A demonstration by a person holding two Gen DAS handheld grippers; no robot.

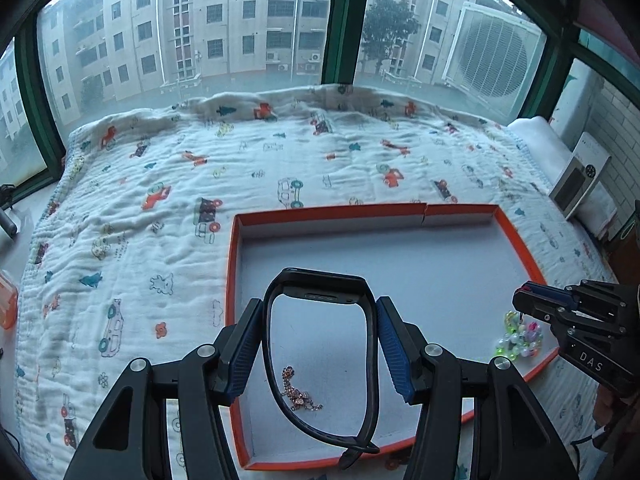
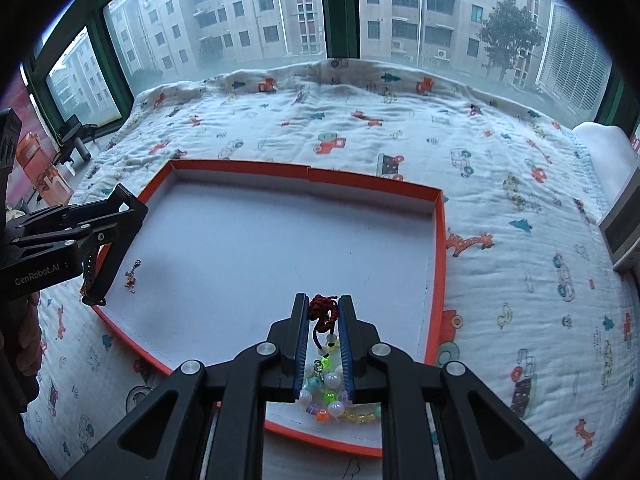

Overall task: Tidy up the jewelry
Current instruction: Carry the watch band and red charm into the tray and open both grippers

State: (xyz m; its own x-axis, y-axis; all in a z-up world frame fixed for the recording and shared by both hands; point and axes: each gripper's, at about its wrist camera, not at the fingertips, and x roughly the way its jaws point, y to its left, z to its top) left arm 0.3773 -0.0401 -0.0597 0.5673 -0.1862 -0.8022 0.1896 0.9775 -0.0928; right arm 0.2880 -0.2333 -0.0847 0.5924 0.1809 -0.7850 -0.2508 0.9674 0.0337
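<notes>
A shallow orange-rimmed box [image 1: 328,211] with a white floor lies on the printed blanket; it also shows in the right wrist view [image 2: 440,248]. My left gripper [image 1: 320,308] is shut on a black watch band [image 1: 372,360], held over the box's left part. A small rose-gold chain [image 1: 298,392] lies on the box floor under it, seen too in the right wrist view [image 2: 131,278]. My right gripper [image 2: 324,304] is shut on the dark red cord [image 2: 323,312] of a bead bracelet [image 2: 332,396], whose beads rest on the box floor [image 1: 520,340].
The box sits on a white blanket [image 1: 160,208] printed with cars and animals, before a green-framed window [image 1: 338,20]. A white appliance [image 1: 580,180] stands at the right edge. An orange container [image 2: 40,176] stands at the far left.
</notes>
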